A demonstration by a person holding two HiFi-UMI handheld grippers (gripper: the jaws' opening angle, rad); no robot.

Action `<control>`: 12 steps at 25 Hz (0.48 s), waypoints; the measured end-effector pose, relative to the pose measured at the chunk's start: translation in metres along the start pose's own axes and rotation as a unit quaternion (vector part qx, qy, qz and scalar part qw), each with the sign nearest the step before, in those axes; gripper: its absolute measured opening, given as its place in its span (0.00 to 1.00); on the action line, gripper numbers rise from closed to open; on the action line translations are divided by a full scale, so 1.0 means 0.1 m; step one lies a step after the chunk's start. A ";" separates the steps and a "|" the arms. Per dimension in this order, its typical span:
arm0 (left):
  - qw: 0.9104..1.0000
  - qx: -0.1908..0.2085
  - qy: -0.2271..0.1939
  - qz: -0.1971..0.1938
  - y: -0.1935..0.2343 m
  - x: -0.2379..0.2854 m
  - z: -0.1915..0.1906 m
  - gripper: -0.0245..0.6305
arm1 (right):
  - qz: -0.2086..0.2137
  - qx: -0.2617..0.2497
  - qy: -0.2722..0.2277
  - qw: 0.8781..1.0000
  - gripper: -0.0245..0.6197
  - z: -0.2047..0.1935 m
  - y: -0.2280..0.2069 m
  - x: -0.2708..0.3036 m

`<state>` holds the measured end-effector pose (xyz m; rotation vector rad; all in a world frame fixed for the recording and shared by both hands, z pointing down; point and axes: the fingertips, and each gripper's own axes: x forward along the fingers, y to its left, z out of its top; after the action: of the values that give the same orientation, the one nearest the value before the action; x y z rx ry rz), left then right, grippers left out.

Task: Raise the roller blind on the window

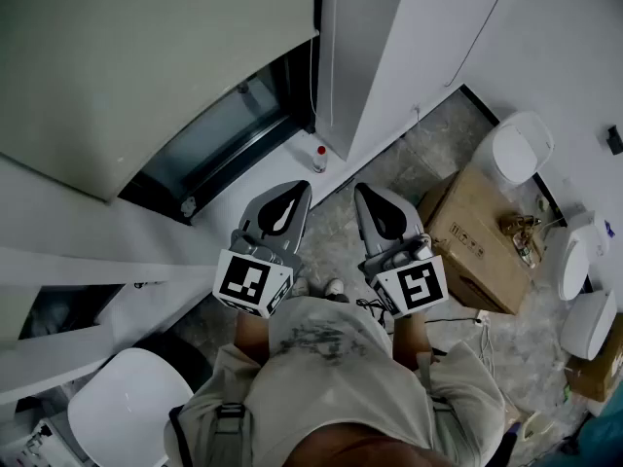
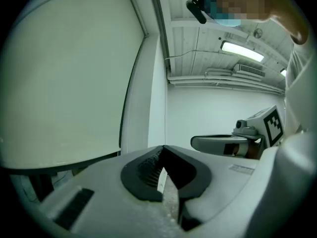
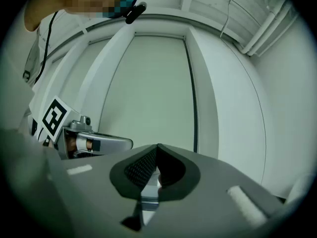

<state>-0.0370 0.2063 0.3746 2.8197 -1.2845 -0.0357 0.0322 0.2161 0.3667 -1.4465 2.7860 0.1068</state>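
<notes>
The pale roller blind (image 1: pixel 136 66) hangs over most of the window, with a strip of dark glass (image 1: pixel 229 129) showing below its bottom edge. A thin cord (image 1: pixel 313 86) runs down by the blind's right side, above a small white piece with a red top (image 1: pixel 319 157). My left gripper (image 1: pixel 300 191) and right gripper (image 1: pixel 364 191) are held side by side in front of the person, below the window and apart from the cord. Both are shut with nothing between the jaws. The blind (image 2: pixel 64 73) fills the left of the left gripper (image 2: pixel 163 148) view, and the blind (image 3: pixel 148 88) stands ahead of the right gripper (image 3: pixel 157 147).
A white wall pillar (image 1: pixel 380 47) rises right of the window. A cardboard box (image 1: pixel 477 246) lies on the floor at the right, with white chairs (image 1: pixel 516 149) beyond it. A round white stool (image 1: pixel 127 407) stands at the lower left by the white sill (image 1: pixel 88 241).
</notes>
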 end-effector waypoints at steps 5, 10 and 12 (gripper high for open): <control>1.000 0.004 0.002 0.000 -0.03 0.00 -0.01 0.04 | -0.001 0.001 0.000 1.000 0.05 -0.02 0.01 -0.03; 1.000 0.002 0.003 0.007 -0.09 0.00 -0.02 0.04 | -0.002 0.016 -0.012 1.000 0.05 0.00 -0.03 -0.14; 1.000 -0.001 0.000 0.012 -0.12 0.03 -0.01 0.04 | -0.005 0.012 -0.012 1.000 0.05 -0.01 -0.08 -0.18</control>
<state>-0.0261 0.2118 0.3755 2.8007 -1.3183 -0.0363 0.0492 0.2263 0.3675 -1.4440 2.7510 0.0906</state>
